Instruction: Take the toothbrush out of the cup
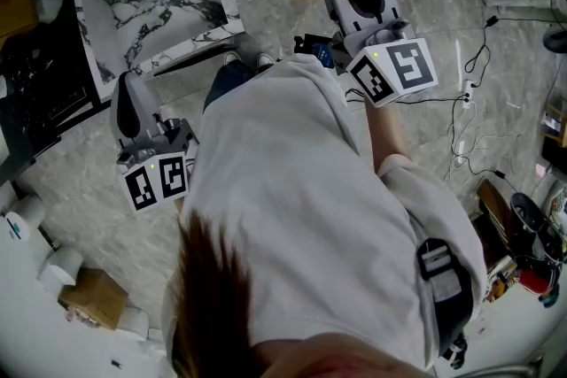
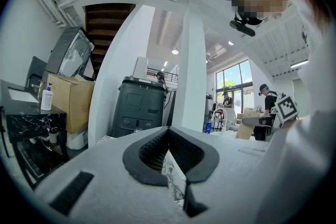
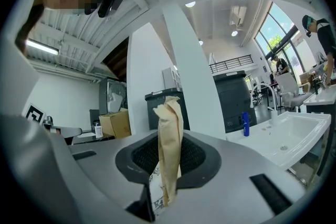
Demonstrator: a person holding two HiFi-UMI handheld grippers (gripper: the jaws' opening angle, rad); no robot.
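Our left gripper sat near the marble basin, its jaws pressed together on nothing. Our right gripper clenched a crumpled tan paper strip standing upright. Whether it wrapped the toothbrush, we could not tell.

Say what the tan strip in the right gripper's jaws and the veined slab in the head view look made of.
Tan strip: probably kraft paper, matte; it is creased and crumpled at the top. Veined slab: marble or a marble-look surface, white with dark veins, fairly smooth; the picture cannot settle which.
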